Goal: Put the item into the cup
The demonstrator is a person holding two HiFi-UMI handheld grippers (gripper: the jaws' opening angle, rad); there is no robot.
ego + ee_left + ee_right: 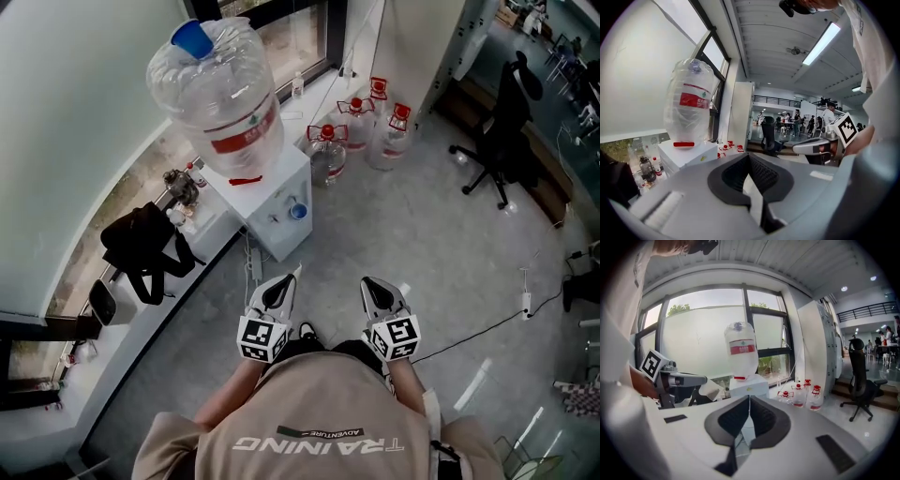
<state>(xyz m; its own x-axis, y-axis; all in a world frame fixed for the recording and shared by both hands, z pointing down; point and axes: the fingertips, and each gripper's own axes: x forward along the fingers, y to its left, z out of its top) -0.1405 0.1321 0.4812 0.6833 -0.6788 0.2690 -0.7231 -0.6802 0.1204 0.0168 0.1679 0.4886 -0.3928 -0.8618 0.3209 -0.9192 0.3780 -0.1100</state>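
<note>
In the head view, the person is standing on a grey floor (422, 244) and holding both tools low in front of a beige shirt (319, 412). The left gripper (287, 279) and the right gripper (371, 282) are pointing forward side by side, a little apart, over bare floor. Ahead of them a white water dispenser (272, 202) is carrying a large clear water bottle (220, 89) and is standing against the window ledge (131, 309). Water jugs with red caps (361, 127) are sitting on the floor just beyond it. A black bag (141, 246) is lying on the ledge near its edge, with small containers (178, 192) beside the dispenser. A black office chair (502, 122) is standing well apart toward the far right. Among those small things a cup or the item cannot be told apart. In the left gripper view, the left gripper (749, 155) is showing its jaws pressed together at the tips with nothing between them, with the bottle and dispenser off to the left beyond them. In the right gripper view, the right gripper (749, 397) is likewise showing its jaws pressed tip to tip and empty, with the dispenser straight beyond them and the jugs to its right.
</note>
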